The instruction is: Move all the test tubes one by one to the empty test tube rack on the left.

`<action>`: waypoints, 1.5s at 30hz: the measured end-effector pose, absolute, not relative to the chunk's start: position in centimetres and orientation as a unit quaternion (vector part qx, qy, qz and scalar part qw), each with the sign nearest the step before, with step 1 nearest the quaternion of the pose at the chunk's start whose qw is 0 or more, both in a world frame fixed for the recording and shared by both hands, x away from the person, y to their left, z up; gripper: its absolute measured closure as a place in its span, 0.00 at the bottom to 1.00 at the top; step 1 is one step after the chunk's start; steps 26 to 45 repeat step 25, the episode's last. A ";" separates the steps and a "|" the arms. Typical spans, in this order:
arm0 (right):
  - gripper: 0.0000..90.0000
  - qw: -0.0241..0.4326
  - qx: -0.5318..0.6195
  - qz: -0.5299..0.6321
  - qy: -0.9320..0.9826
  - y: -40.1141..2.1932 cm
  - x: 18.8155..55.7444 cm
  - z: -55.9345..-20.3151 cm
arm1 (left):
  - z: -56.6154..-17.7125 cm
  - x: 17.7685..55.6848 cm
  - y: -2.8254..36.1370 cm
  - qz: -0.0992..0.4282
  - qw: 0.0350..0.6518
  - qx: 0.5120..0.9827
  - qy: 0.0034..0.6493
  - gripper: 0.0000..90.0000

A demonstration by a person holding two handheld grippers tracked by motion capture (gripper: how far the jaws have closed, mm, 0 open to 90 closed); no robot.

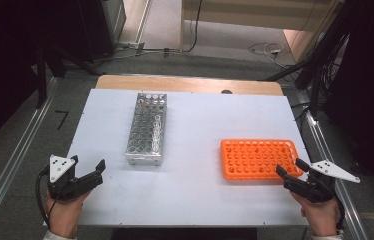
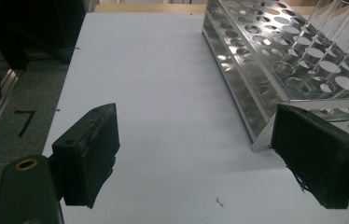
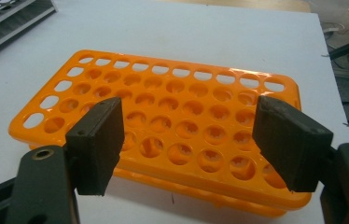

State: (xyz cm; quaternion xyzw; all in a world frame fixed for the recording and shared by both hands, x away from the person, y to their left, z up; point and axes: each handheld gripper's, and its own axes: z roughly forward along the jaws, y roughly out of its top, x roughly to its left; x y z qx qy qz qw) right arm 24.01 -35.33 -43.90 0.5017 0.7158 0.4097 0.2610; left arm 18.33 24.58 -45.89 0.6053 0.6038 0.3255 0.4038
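My left gripper (image 1: 89, 166) hangs wide open and empty near the metal rack (image 1: 147, 128), a silvery tray of round holes holding clear glass tubes (image 1: 157, 129). My right gripper (image 1: 290, 168) gapes empty just beside the orange rack (image 1: 258, 158). I read a "7" (image 1: 62, 119) on the floor.

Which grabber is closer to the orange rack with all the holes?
The right gripper. It sits open at the orange rack's near right corner, while the left gripper, also open, is far across the table, beside the metal rack.
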 end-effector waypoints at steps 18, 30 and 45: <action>0.26 0.274 0.527 0.400 0.698 -37.6 23.6 -44.2 | -46.5 18.1 25.5 0.324 0.393 0.602 0.615 0.17; 0.21 0.275 0.535 0.397 0.694 -38.7 23.5 -44.4 | -46.9 18.2 25.7 0.318 0.386 0.604 0.621 0.17; 0.21 0.275 0.535 0.397 0.694 -38.7 23.5 -44.4 | -46.9 18.2 25.7 0.318 0.386 0.604 0.621 0.17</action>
